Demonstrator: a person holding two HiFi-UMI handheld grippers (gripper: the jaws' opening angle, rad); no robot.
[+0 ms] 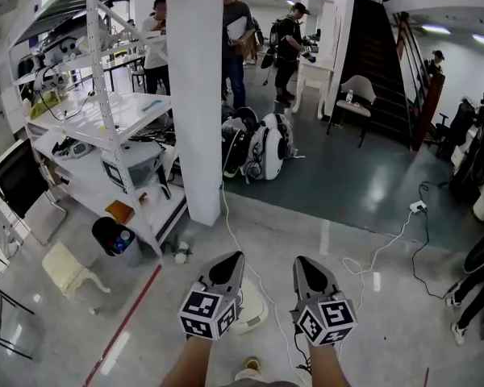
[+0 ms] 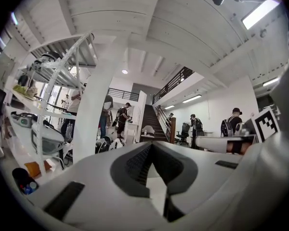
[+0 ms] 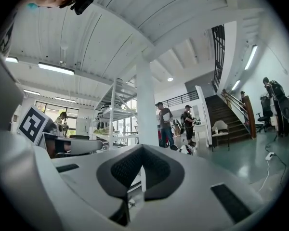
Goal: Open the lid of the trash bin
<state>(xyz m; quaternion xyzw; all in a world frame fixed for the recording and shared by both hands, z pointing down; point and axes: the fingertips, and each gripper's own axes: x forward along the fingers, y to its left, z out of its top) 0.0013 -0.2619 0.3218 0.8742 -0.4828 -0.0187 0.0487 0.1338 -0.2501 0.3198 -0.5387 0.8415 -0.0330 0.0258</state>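
Trash bin (image 1: 254, 311), white w/ round top, sits just beneath L gripper (image 1: 235, 255), beside R gripper (image 1: 301, 260). Jaws of both pressed together, nothing btwn them.

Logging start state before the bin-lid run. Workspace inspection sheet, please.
Surface: grey floor, with a red line at left.
Job's things: white round bin, likely the target, on the floor between the tools; partly hidden, lid looks down.
Clutter: open black bucket and white stool by the rack.
Grippers: left tool and right tool both shut, nothing between the jaws.
Cables: white cable runs from the pillar base toward the bin; another runs from a power strip.
Surroundings: white pillar, shelf rack, stairs, people standing beyond.
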